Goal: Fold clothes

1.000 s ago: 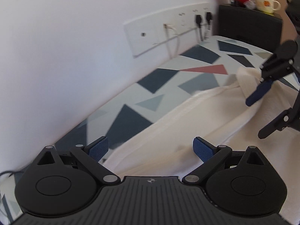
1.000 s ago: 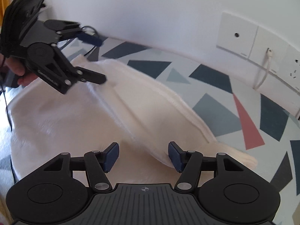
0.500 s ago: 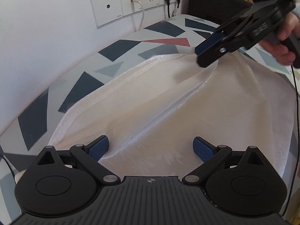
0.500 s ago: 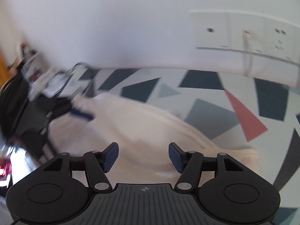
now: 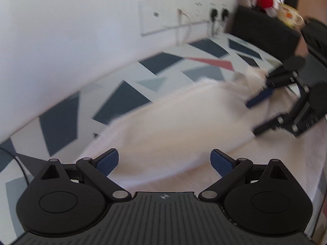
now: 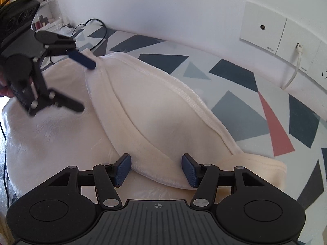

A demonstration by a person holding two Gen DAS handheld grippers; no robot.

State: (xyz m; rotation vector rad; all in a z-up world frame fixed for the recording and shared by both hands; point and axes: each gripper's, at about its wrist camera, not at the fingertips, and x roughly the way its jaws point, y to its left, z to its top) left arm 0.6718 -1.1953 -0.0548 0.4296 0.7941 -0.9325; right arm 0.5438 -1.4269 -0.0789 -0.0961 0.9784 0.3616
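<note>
A: Where's the white garment (image 6: 155,110)?
B: On the patterned table (image 6: 241,110), folded flap running toward eleven o'clock.
A: Claws?
B: Right claw (image 6: 156,168) half-open, closing around the flap's end; left claw (image 5: 164,162) wide, empty. Next, pinch both ends, carry over.

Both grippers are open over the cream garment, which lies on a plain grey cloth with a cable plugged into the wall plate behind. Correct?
Not quite: the cloth under the cream garment is patterned with dark and red triangles, as the right wrist view shows. The rest holds.
</note>
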